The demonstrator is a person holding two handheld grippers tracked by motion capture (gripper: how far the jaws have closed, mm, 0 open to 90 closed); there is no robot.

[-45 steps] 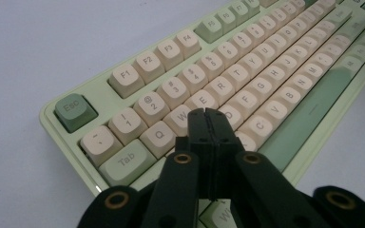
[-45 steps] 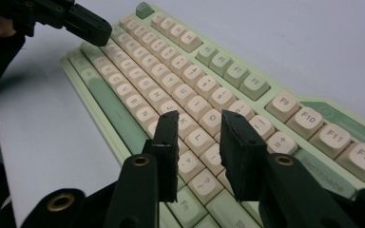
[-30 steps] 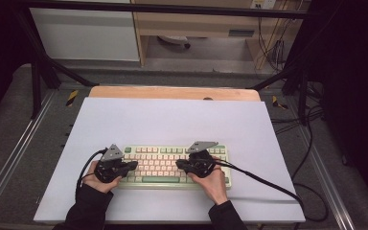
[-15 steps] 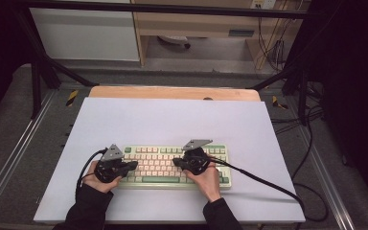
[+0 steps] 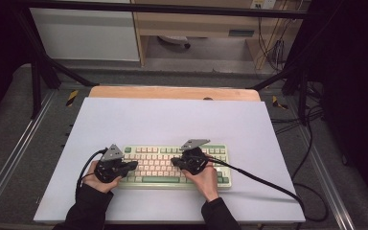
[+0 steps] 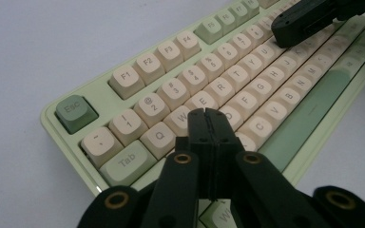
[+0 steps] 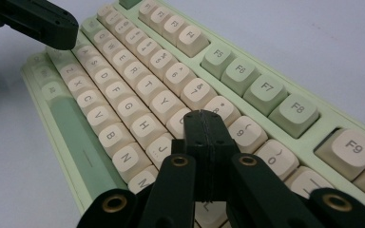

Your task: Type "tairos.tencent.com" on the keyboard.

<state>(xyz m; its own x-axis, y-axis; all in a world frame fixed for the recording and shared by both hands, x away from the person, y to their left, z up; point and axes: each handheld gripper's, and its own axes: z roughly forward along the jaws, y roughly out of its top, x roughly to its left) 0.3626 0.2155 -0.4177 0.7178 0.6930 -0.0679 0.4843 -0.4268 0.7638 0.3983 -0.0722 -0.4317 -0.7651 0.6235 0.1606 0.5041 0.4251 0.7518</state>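
Right gripper (image 5: 176,161) slightly shifted leftward over keyboard (image 5: 146,179), clenched empty; left gripper (image 5: 133,165) likewise clenched.

Keyboards: one, a pale green keyboard (image 5: 175,165) with cream and green keys, lying on the worktop (image 5: 172,120).
Grippers: two, a left gripper (image 5: 133,166) and a right gripper (image 5: 174,161), both over the keyboard.
Fingers per gripper: two black ones, pressed together on each.
Hands: two, one on each gripper.
Cables: two, one trailing from each gripper.
Grey three-cornered plates: two, one on top of each gripper.
Green spacebars: one.
Esc keys: one, green, at the keyboard's corner (image 6: 75,112).
White sheets covering the worktop: one.
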